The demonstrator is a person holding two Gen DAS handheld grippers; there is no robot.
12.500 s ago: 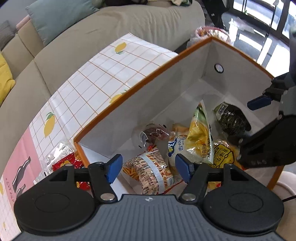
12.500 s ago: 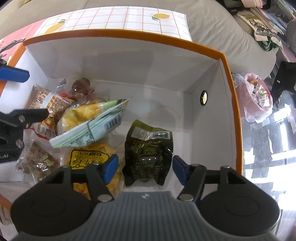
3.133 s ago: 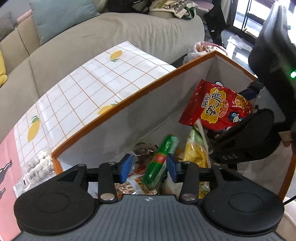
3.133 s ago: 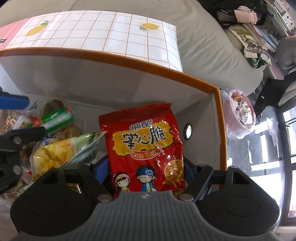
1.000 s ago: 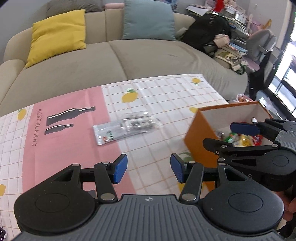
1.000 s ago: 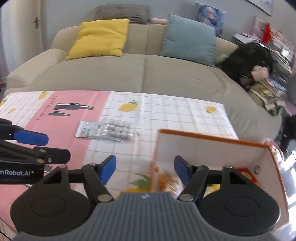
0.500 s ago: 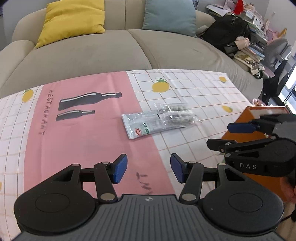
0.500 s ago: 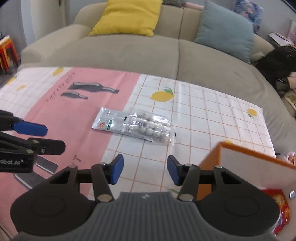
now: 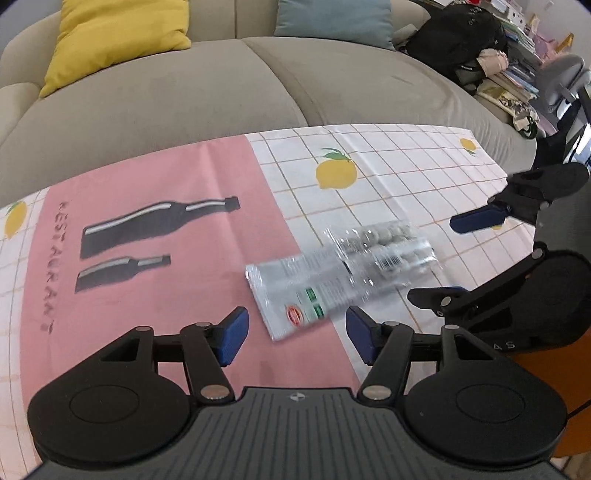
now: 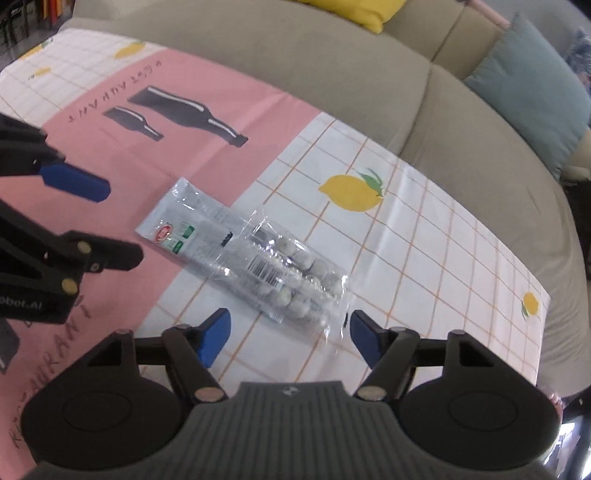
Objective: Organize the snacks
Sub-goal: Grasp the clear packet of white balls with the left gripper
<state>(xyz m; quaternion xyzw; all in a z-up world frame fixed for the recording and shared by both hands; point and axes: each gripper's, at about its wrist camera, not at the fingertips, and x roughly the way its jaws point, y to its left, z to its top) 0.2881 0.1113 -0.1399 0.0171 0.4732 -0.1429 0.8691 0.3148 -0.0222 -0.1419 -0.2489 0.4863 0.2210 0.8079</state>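
A clear plastic snack pack with small pale round pieces and a white label end lies flat on the tablecloth; it also shows in the right wrist view. My left gripper is open and empty, just short of the pack's label end. My right gripper is open and empty, just short of the pack's other end. Each gripper shows in the other's view, the right one at the right and the left one at the left. The orange box shows only as an edge at the lower right behind my right gripper.
The tablecloth is pink with bottle prints on the left and white grid with lemons on the right. A beige sofa with a yellow pillow and a blue pillow runs along the far table edge.
Both grippers have left the orange box and moved over the table toward the clear pack. Both now flank it from either end, closer than half a second ago.
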